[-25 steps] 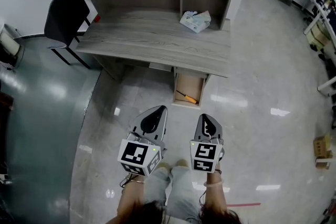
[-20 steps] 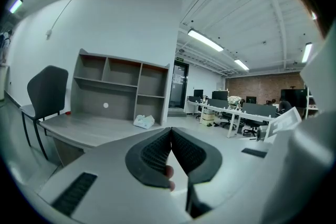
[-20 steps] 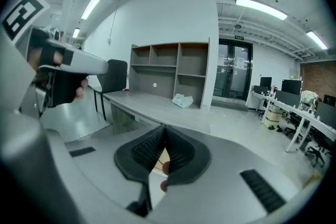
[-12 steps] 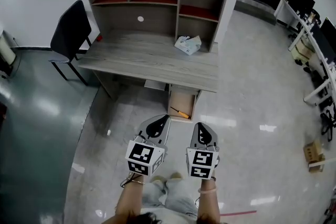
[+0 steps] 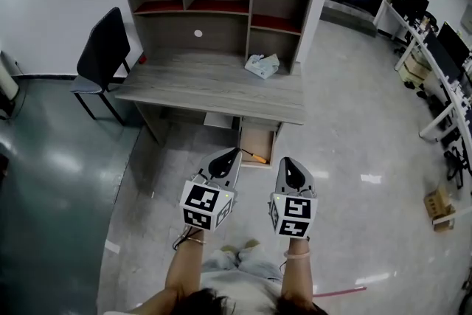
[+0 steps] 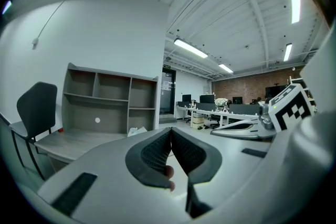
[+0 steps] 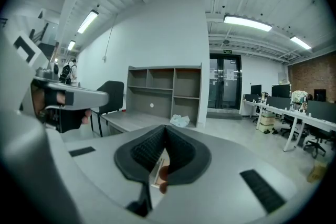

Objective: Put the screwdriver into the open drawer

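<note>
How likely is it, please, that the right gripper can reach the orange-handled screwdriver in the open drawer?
Probably not yet: the right gripper points level, short of the open wooden drawer holding the orange-handled screwdriver; nothing blocks it.

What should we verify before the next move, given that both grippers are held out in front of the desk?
1. Screwdriver inside the drawer: ok, it lies on the drawer floor.
2. Drawer pulled out from under the desk: ok.
3. Left gripper empty: ok, jaws together on nothing.
4. Right gripper empty: ok, jaws together on nothing.
5. Screwdriver clear of the drawer walls, so the drawer could slide shut: cannot tell, too small in the head view.
</note>
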`<state>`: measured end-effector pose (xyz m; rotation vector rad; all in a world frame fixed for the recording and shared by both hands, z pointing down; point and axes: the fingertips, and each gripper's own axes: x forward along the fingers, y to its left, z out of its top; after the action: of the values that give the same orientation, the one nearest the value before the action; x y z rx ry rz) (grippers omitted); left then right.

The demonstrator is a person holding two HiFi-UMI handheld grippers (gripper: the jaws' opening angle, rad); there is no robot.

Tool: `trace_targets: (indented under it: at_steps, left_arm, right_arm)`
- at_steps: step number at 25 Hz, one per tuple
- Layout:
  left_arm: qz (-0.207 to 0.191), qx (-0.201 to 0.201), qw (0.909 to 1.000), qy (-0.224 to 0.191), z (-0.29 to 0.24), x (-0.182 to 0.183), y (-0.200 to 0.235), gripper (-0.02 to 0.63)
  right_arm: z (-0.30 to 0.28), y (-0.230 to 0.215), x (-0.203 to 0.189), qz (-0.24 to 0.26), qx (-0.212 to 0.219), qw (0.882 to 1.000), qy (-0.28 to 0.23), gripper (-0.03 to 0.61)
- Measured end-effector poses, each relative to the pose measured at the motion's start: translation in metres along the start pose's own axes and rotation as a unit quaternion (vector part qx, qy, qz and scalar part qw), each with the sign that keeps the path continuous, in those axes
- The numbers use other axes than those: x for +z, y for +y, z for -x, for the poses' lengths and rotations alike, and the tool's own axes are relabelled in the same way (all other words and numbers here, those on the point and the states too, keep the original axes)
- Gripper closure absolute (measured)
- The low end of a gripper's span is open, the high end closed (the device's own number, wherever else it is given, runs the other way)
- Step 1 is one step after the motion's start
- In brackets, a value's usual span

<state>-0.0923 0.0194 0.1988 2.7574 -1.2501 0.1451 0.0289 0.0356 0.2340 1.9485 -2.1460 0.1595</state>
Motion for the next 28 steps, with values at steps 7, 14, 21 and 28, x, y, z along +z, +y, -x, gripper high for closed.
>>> trace_targets:
  at_steps: [7,14,21,28]
  left_arm:
    - [-0.019,-0.027,0.9993,-0.016,0.019,0.012,-0.006,0.597]
    - [-0.018,-0.035,0.9986,-0.036,0.024,0.032,-0.012,0.597]
    - [-0.031,-0.028,0.9983,-0.041,0.022,0.051,-0.029,0.597]
    - [-0.032,-0.007,0.9987,-0.038,0.025,0.054,-0.047,0.597]
  right_arm:
    - [0.021,0.013,0.023,-0.026,0.003,0.999,-0.028,0.552]
    - [0.035,0.010,0.049,-0.007,-0.004,0.999,-0.043,0.552]
    - [0.047,-0.001,0.064,0.004,0.014,0.999,-0.044,0.552]
    - [0.061,-0.011,0.063,0.012,0.035,0.998,-0.044,0.552]
